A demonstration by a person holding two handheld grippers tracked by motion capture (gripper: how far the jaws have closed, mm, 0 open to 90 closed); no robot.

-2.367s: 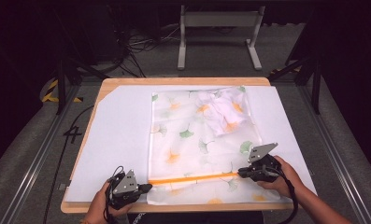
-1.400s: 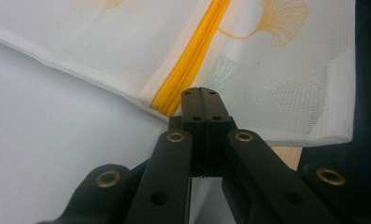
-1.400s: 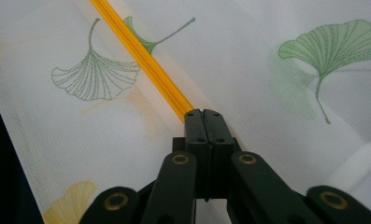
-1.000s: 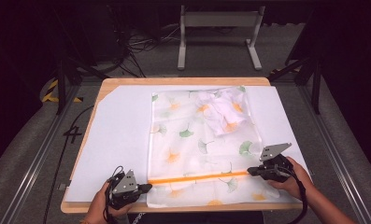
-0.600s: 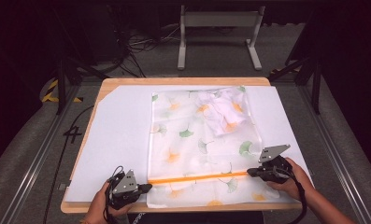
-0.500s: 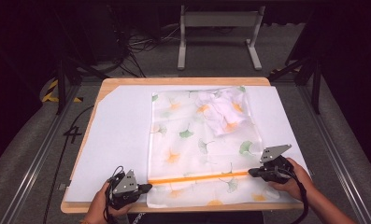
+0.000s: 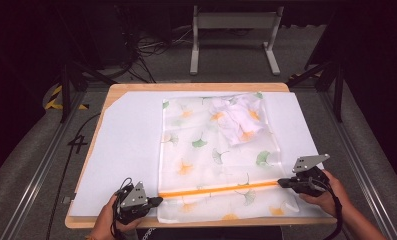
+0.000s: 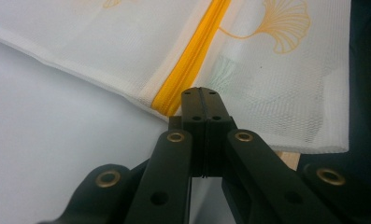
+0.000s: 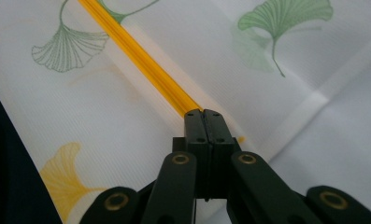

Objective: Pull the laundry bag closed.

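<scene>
Orange zipper (image 7: 218, 189) runs left to right between your grippers: the right gripper (image 7: 285, 183) is clamped on its right end, the left gripper (image 7: 156, 201) pinches the laundry bag (image 7: 211, 150) at its left end, near the bench (image 7: 196, 87) front edge.

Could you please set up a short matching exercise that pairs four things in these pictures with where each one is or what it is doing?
Things:
1. left gripper
2. right gripper
3. crumpled white cloth
4. orange zipper

Descriptions:
A. runs across the mesh bag near its close edge
B. jaws shut at the zipper's left end
C. lies at the bag's far right part
D. jaws shut at the zipper's right end

Pairs: 1-B, 2-D, 3-C, 4-A
</scene>
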